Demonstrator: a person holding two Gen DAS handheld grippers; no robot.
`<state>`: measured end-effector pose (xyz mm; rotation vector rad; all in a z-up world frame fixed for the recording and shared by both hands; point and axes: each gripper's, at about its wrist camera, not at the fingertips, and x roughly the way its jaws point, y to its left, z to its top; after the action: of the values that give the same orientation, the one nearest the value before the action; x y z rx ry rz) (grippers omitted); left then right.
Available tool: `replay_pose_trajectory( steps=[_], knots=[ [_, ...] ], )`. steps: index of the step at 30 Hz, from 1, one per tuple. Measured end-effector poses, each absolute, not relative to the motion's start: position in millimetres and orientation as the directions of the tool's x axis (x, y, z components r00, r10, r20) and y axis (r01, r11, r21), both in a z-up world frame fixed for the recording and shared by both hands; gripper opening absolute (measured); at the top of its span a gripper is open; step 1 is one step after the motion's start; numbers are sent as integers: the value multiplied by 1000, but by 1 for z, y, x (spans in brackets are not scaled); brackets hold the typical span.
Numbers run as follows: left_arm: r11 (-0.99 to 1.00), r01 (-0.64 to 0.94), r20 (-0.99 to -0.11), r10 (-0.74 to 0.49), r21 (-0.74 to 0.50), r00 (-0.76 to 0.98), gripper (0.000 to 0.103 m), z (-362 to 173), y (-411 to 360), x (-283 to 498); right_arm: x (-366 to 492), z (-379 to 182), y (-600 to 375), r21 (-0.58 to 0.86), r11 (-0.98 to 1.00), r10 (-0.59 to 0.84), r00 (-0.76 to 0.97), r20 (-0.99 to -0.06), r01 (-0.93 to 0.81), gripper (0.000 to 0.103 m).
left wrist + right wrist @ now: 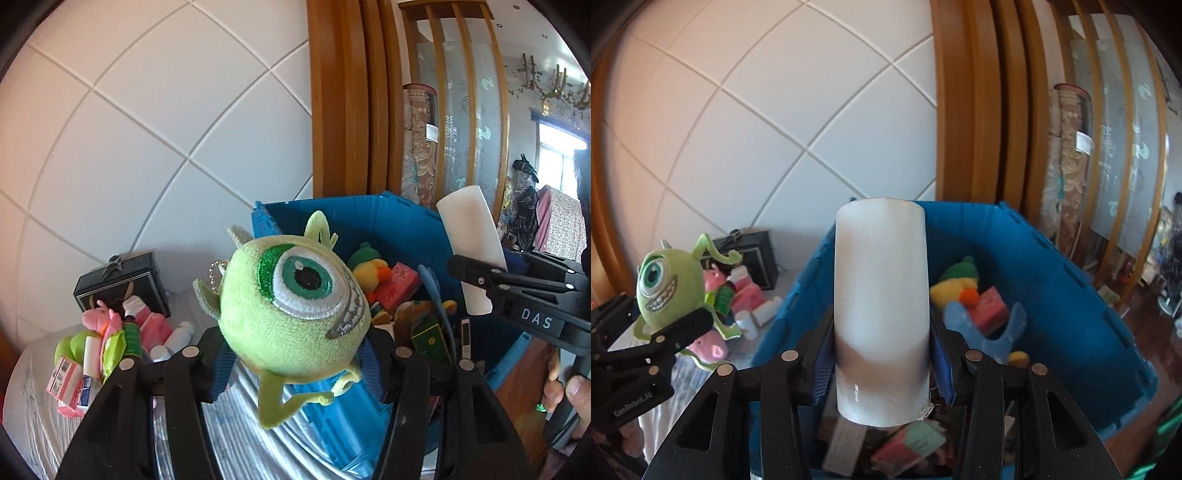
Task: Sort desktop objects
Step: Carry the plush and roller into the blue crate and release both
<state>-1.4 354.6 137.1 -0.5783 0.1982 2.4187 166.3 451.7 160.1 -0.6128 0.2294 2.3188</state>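
My left gripper (295,354) is shut on a green one-eyed plush monster (291,306) and holds it in the air beside the blue bin (369,218). The plush also shows at the left of the right wrist view (670,291), clamped in the left gripper (676,325). My right gripper (882,354) is shut on a white cylinder (882,306), held upright above the near edge of the blue bin (1052,277). The cylinder (472,240) and right gripper (480,280) show at the right of the left wrist view.
The bin holds a yellow and green plush duck (960,284), a pink sponge (990,306), a blue plastic piece (993,332) and boxes. A pile of small items (110,343) and a black box (122,284) lie on the table by the tiled wall.
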Motion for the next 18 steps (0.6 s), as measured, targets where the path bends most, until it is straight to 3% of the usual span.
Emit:
replay_pose_trajectory(
  steps=[9,18],
  knots=[
    [-744,-668,-551,548,23,-629,56,129,446,-3,200,132,525,-5,-669,622,-557,-551,-743,45],
    [-708,-706,-608,555,12,-567,56,120,482,1,219,120,556,-21,-648,629,-519,-578,-762,45]
  ],
)
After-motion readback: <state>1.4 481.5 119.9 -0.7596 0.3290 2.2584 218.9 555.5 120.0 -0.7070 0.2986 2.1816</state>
